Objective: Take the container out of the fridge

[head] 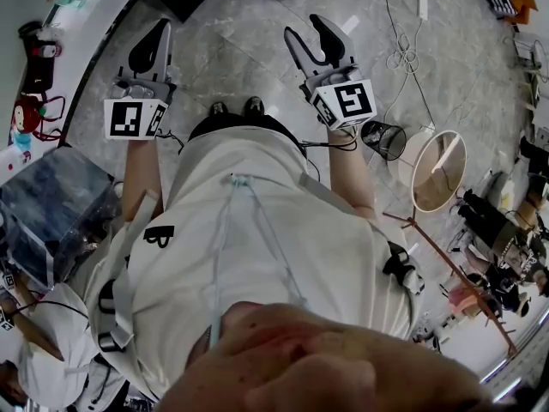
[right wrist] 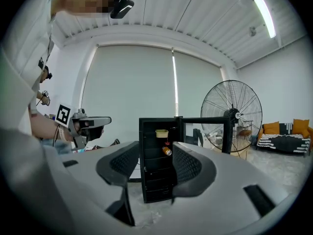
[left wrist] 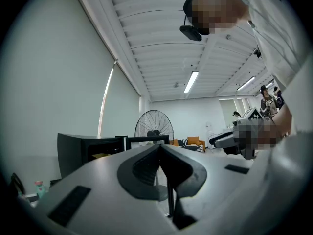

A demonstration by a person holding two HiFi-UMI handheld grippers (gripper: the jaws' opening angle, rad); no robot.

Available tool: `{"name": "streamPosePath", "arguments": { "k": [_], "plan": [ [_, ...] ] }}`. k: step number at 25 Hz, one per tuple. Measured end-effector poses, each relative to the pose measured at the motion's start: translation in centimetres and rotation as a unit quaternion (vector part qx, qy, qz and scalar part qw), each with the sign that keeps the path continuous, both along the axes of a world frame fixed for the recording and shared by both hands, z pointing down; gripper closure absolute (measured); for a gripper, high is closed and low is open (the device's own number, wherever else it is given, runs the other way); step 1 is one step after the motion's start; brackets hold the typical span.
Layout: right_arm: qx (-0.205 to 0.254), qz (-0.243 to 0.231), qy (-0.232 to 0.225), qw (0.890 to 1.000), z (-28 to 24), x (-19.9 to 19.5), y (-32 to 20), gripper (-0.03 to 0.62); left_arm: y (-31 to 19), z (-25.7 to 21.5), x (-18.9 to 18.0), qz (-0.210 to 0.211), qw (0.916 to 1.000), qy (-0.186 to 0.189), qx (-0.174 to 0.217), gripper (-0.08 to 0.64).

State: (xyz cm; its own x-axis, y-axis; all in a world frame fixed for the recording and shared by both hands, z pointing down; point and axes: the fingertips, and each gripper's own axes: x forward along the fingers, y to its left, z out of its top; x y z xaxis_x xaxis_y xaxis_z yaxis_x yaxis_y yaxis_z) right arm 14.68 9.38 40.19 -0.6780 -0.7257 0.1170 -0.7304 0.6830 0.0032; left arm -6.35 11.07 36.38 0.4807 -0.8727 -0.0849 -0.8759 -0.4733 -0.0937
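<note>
A black mini fridge (right wrist: 156, 182) stands on the floor some way ahead with its door (right wrist: 203, 131) swung open to the right. On its top shelf sits a pale yellowish container (right wrist: 162, 133), with an orange can (right wrist: 167, 151) on the shelf below. My right gripper (right wrist: 155, 150) is open and empty, and the fridge shows in the gap between its fingers. My left gripper (left wrist: 160, 148) is shut on nothing, and the fridge (left wrist: 85, 153) lies to its left. In the head view both grippers, left (head: 161, 27) and right (head: 304, 27), are held out over the grey floor, far from the fridge.
A large standing fan (right wrist: 234, 116) is to the right of the fridge, with a striped sofa (right wrist: 281, 133) behind it. Near my feet are a wire basket (head: 383, 138), a round pale disc (head: 439, 170), floor cables (head: 399, 54) and a plastic-wrapped box (head: 51, 213).
</note>
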Motion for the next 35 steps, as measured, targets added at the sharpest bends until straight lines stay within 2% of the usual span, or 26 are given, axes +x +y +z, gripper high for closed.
{"name": "streamPosePath", "arguments": {
  "k": [15,21,26,32,35],
  "plan": [
    [-0.01,-0.013,0.005,1.0,0.7,0.4,0.7,0.264,0.9,0.0,1.0,-0.003,1.0,0.004,0.001,0.551],
    [-0.017,-0.021,0.004,1.0,1.1,0.7,0.7,0.258,1.0,0.1,1.4,-0.009,1.0,0.003,-0.001,0.551],
    [-0.023,-0.031,0.002,0.999,1.4,2.6,0.5,0.253,0.9,-0.2,3.0,-0.021,0.9998,0.001,0.001,0.551],
    [-0.028,-0.055,0.001,0.998,2.1,4.3,0.2,0.252,1.3,0.8,5.0,-0.038,0.9987,0.031,-0.009,0.551],
    [-0.033,-0.065,-0.002,0.997,2.3,4.6,-0.5,0.252,1.5,1.2,5.9,-0.039,0.9989,0.023,-0.013,0.551]
  ]
}}
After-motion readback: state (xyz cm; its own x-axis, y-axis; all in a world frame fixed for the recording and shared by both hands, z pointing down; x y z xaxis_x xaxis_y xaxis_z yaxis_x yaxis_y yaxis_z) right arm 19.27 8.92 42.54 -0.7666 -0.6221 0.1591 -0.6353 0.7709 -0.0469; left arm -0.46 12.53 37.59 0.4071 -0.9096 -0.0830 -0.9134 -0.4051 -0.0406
